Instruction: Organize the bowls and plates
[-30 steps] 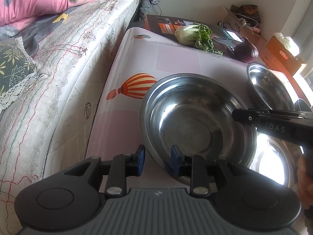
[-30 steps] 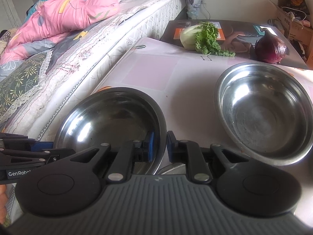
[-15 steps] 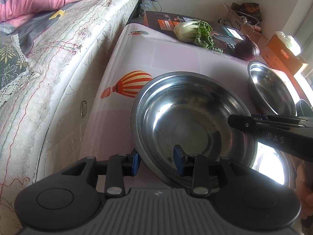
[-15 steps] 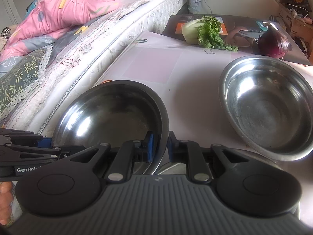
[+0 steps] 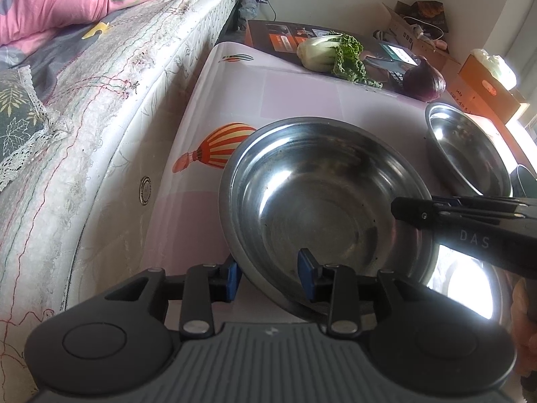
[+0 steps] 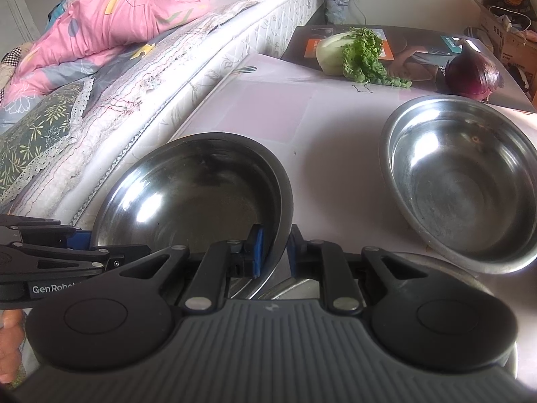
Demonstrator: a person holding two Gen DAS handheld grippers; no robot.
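A steel bowl (image 5: 329,201) (image 6: 191,194) is held tilted above the table, over another steel dish (image 5: 470,288) (image 6: 302,285) that shows beneath it. My left gripper (image 5: 268,277) straddles the bowl's near rim with its jaws wide apart, one pad outside and one inside. My right gripper (image 6: 273,252) straddles the bowl's right rim with a small gap around it. A second steel bowl (image 6: 466,184) (image 5: 466,154) sits on the table to the right.
A bed (image 5: 100,100) runs along the table's left edge. A bok choy (image 6: 352,53), a red cabbage (image 6: 473,70) and a dark board (image 6: 419,53) lie at the back. Cardboard boxes (image 5: 486,84) stand beyond.
My left gripper's jaws have opened wider around the bowl's rim. My right gripper's jaws have loosened slightly on the right rim. The bowl has shifted a little.
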